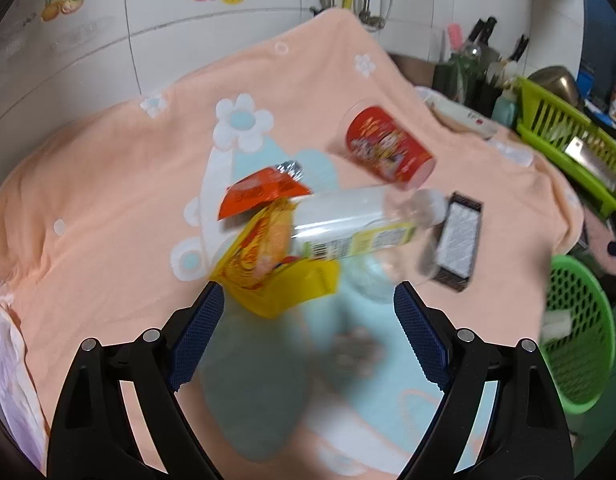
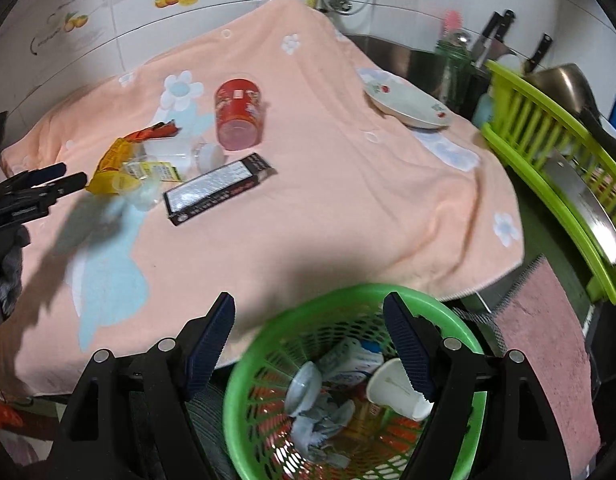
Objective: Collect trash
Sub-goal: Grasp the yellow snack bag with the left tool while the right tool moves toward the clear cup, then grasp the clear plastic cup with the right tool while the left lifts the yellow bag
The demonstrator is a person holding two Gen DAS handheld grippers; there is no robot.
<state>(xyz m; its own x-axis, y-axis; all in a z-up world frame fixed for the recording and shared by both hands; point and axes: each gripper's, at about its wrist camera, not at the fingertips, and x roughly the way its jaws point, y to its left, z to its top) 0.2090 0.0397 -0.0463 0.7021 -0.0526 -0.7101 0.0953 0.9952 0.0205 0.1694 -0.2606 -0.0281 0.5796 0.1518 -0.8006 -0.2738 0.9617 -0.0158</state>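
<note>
A peach towel [image 2: 328, 184] with pale flower prints covers the counter, hiding its surface entirely; its near edge hangs over the front. Below that edge stands the green basket [image 2: 243, 364], its rim partly cut off by the right gripper [image 2: 308, 346], whose jaws stand spread above it with nothing between them. Inside lie a white paper cup [image 2: 392, 388], crumpled grey tissue [image 2: 320, 428] and a small carton, half hidden. Trash left on the towel clusters toward its left side: a black box [image 2: 217, 188] lying flat, a red cup [image 2: 239, 114] tipped on its side, a clear plastic bottle [image 1: 360, 220], a yellow wrapper [image 1: 275, 276] and an orange wrapper [image 1: 259, 194], the labels blurred beyond reading. The left gripper [image 1: 308, 336] hovers just before the yellow wrapper, jaws wide and holding nothing.
</note>
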